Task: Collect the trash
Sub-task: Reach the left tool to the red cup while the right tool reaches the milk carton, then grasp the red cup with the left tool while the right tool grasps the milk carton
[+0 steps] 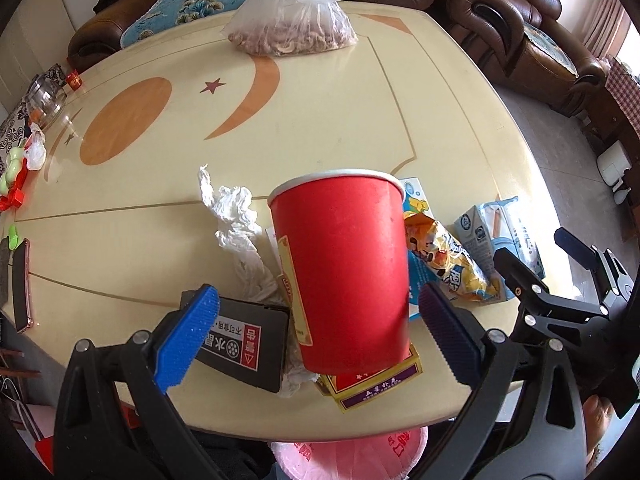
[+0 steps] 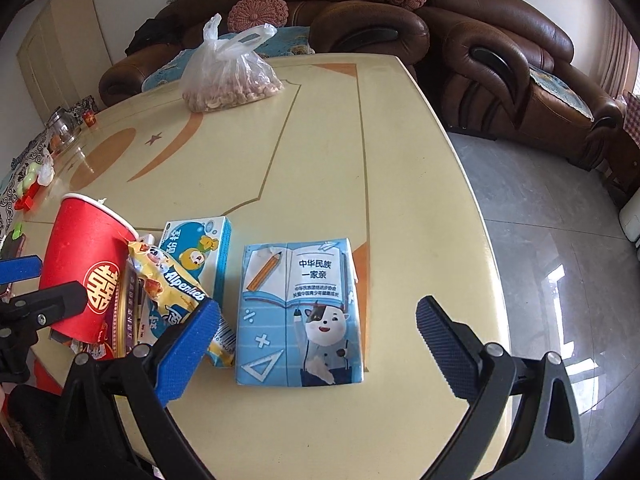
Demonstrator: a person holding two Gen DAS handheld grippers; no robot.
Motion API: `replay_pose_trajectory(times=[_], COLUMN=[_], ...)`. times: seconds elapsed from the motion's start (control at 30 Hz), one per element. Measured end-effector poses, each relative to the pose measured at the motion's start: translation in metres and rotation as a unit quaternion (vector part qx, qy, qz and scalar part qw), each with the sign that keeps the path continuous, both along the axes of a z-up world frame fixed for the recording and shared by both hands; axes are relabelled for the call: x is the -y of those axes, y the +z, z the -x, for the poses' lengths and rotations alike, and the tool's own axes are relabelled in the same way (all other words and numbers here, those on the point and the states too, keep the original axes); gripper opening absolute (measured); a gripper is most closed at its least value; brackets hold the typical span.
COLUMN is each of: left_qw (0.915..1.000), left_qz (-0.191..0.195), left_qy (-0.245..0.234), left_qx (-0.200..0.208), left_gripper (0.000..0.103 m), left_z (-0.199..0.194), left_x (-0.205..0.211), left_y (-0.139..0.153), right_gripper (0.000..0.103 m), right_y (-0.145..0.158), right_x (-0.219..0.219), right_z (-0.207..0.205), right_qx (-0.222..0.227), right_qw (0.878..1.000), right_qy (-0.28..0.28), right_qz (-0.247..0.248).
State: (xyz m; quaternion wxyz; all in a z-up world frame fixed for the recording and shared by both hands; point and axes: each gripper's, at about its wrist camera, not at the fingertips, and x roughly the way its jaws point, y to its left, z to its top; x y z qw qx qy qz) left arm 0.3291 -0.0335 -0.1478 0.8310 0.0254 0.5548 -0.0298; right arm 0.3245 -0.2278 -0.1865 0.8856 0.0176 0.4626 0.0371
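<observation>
two claws are in my feeds, and both stand with fingers spread wide and nothing gripped. my left claw [image 1: 320, 328] has a tall red paper cup with a white rim [image 1: 344, 268] standing between its blue finger pads [image 1: 188, 336]; i see gaps on either side, so no pad is touching it. under and just behind the cup sits a red and purple flat box [image 1: 372, 384]. by the left-hand pad lies a black rectangular packet with white chinese print [image 1: 244, 348], and beyond that a crumpled white tissue [image 1: 236, 224]. past the right-hand pad are a yellow candy bag [image 1: 448, 260] and a light blue milk carton lying flat [image 1: 484, 232].

my right claw [image 2: 316, 340] hangs over that same milk carton [image 2: 298, 316], which lies on the cream table [image 2: 400, 160] just ahead and between the open fingers, apart from both. the candy bag [image 2: 176, 284] is touching the left-hand pad, with a small blue carton with a cartoon bear [image 2: 204, 248] behind it and the red cup [image 2: 84, 264] further left. far ahead sits a clear tied plastic bag of nuts [image 2: 228, 80].
</observation>
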Motion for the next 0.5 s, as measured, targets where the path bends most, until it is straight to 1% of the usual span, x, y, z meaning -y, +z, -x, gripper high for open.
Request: replay_pose_trajectory(times=[0.1, 0.2, 0.33, 0.43, 0.47, 0.5], left_qw=[1.0, 0.9999, 0.9997, 0.9996, 0.9995, 0.9994], left_qz=[-0.004, -0.004, -0.007, -0.006, -0.008, -0.01], left_qy=[0.0, 0.001, 0.006, 0.006, 0.007, 0.008], left_qx=[-0.007, -0.015, -0.022, -0.027, -0.028, -0.031], left_gripper=[0.098, 0.098, 0.098, 0.098, 0.098, 0.098], left_z=[-0.006, -0.011, -0.017, -0.02, -0.022, -0.022], left_x=[0.001, 0.003, 0.002, 0.001, 0.001, 0.002], left_y=[-0.006, -0.011, -0.018, -0.022, -0.023, -0.024], right_gripper=[0.096, 0.097, 0.096, 0.093, 0.09, 0.083], right_y=[-0.007, -0.013, -0.02, -0.023, -0.025, -0.026], right_x=[0.0, 0.004, 0.002, 0.002, 0.002, 0.002], right_z=[-0.005, -0.007, -0.011, -0.011, -0.012, -0.012], right_qx=[-0.003, -0.007, -0.013, -0.011, -0.014, -0.015], right_qw=[1.0, 1.0, 1.0, 1.0, 1.0, 1.0], right_qy=[-0.002, -0.001, 0.001, 0.004, 0.007, 0.01], right_qz=[0.013, 0.001, 0.007, 0.005, 0.003, 0.001])
